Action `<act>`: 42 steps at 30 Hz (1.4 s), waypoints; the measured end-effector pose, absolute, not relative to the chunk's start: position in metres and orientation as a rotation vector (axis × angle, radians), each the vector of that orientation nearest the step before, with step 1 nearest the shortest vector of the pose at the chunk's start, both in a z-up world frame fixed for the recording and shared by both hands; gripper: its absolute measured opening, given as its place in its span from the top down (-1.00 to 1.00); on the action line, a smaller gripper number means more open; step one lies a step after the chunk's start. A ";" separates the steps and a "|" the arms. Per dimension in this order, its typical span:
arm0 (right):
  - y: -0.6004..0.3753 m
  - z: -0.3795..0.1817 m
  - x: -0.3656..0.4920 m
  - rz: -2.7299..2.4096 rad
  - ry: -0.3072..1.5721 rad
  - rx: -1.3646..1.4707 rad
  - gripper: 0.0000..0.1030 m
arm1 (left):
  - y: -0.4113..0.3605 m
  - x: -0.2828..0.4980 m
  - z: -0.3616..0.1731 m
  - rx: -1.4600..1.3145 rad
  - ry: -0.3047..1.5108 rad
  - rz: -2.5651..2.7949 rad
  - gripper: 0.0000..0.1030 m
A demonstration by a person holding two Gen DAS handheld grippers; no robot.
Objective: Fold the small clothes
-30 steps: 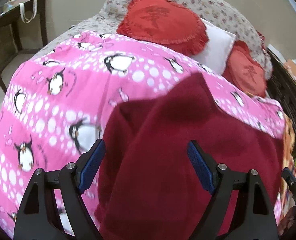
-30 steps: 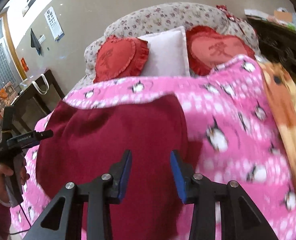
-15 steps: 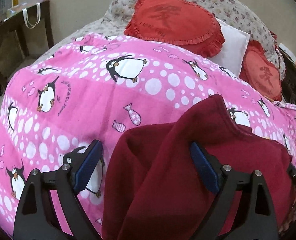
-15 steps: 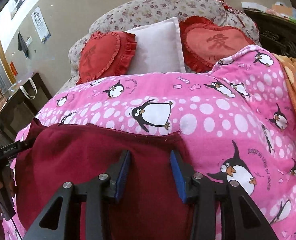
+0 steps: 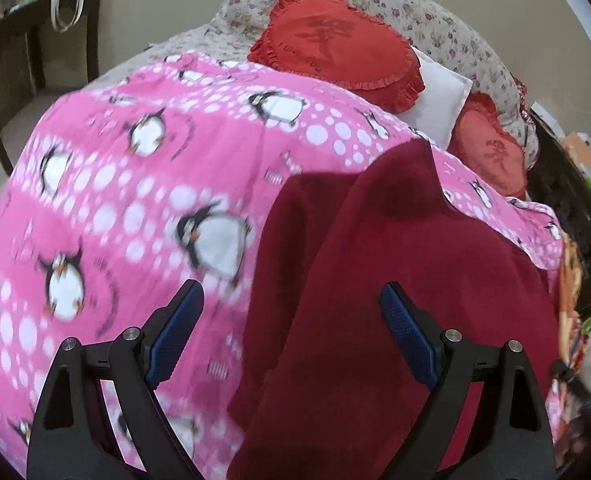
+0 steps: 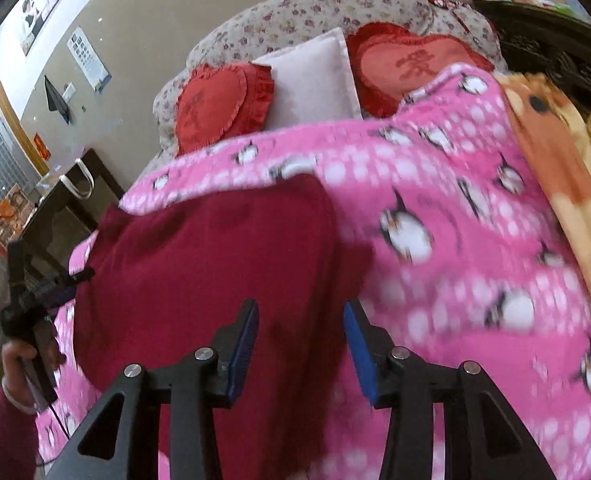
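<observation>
A dark red fleece garment lies spread on the pink penguin blanket, with one corner peaked towards the pillows. My left gripper hovers open and wide over the garment's left edge, and its pads touch nothing. In the right wrist view the garment fills the lower left. My right gripper hangs above its right edge with the jaws opening. Red cloth shows beneath the gap, and the pads do not press it. A hand holds the left gripper at the far left.
Two red heart cushions and a white pillow lean on floral bedding at the head. An orange blanket lies on the right. A dark table stands on the left, dark carved furniture on the right.
Both views swung toward the pillows half a second ago and have come back over the garment. The right jaws stand a little wider. The garment still lies on the blanket.
</observation>
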State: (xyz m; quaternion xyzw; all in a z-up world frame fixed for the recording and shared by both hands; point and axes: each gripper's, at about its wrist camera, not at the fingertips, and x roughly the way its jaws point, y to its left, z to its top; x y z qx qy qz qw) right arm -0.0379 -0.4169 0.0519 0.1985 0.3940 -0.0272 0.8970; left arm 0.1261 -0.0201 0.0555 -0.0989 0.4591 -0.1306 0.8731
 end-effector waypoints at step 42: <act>-0.412 0.015 -0.019 0.030 0.778 0.532 0.10 | -0.045 0.134 0.025 -0.197 1.032 -0.487 -0.06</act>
